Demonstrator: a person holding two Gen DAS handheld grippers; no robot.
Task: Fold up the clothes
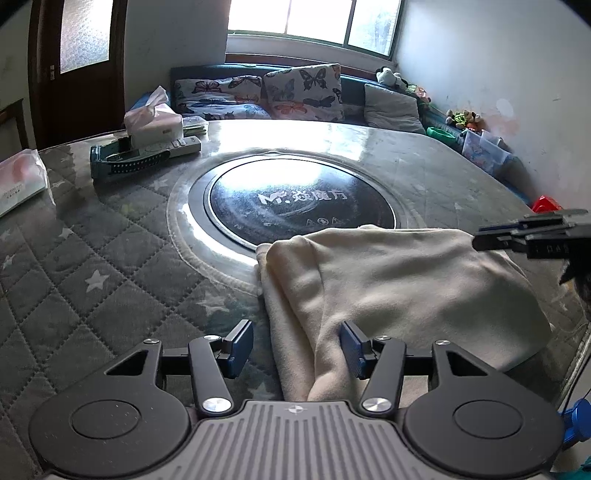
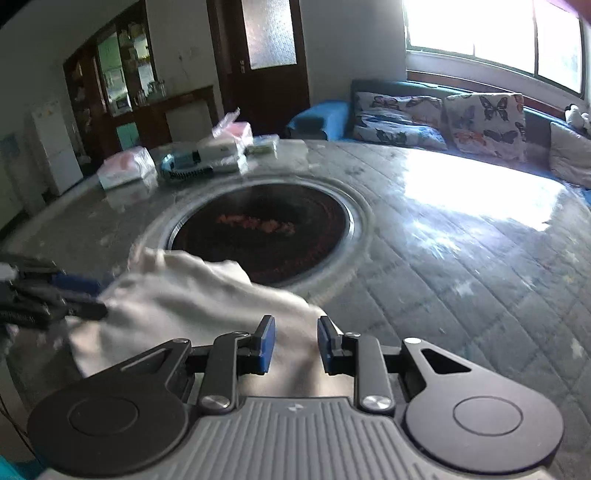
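At the near edge of the counter, a cream garment lies partly folded on the quilted, star-printed cover under clear plastic. Left gripper: fingers spread wide, the garment's left fold between them, not clamped. Right gripper: fingers parted over the garment's near corner, nothing pinched; this view is motion-blurred. Just beyond the garment, a round black hotplate with white lettering sits flush in the counter's centre; the cloth's far edge overlaps its rim. Farther left on the counter: a tissue box, a remote control, a dark green holder, and a plastic-wrapped packet. Beyond the counter, a sofa carries butterfly-print cushions and a grey cushion, below a bright window. A dark wooden door stands at far left.
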